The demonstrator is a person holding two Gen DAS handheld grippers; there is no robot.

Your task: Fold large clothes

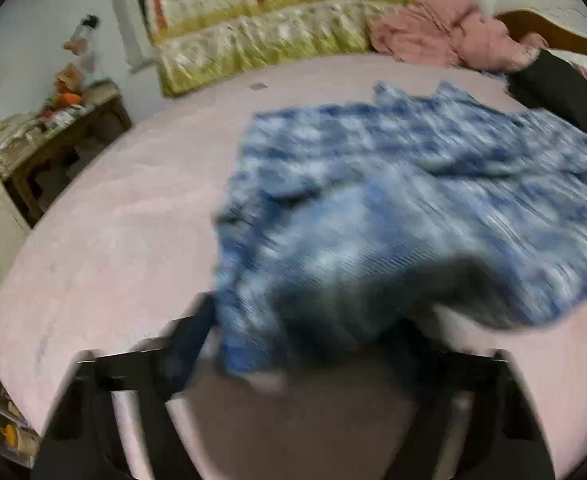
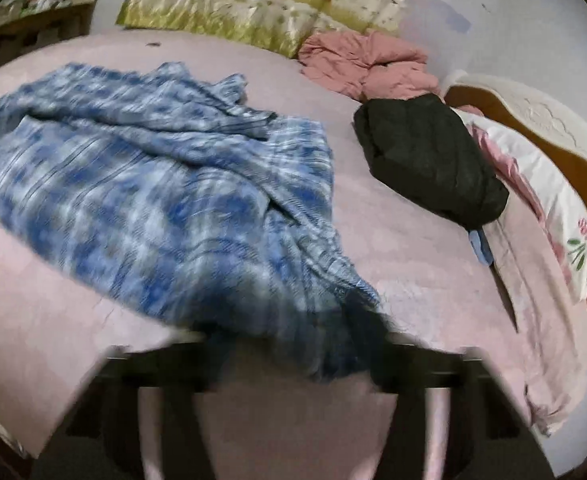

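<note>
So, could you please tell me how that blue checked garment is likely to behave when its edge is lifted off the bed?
The blue checked garment will probably be floppy: it already lies in soft folds and ridges. It looks thin, so likely light. Lifted by one edge, the rest should drag across the pink bed sheet and bunch up rather than hold shape.

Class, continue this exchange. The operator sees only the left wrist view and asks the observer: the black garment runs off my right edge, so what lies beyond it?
Observer: A white pillow with a pink floral print lies beyond the black garment, against the wooden headboard.
Operator: Anything tucked beside that garment?
Observer: A small blue item pokes out at its near edge.
Operator: Where is the right gripper?
Observer: The right gripper is at the near edge of the blue plaid garment; blur hides whether its jaws are shut.
</note>
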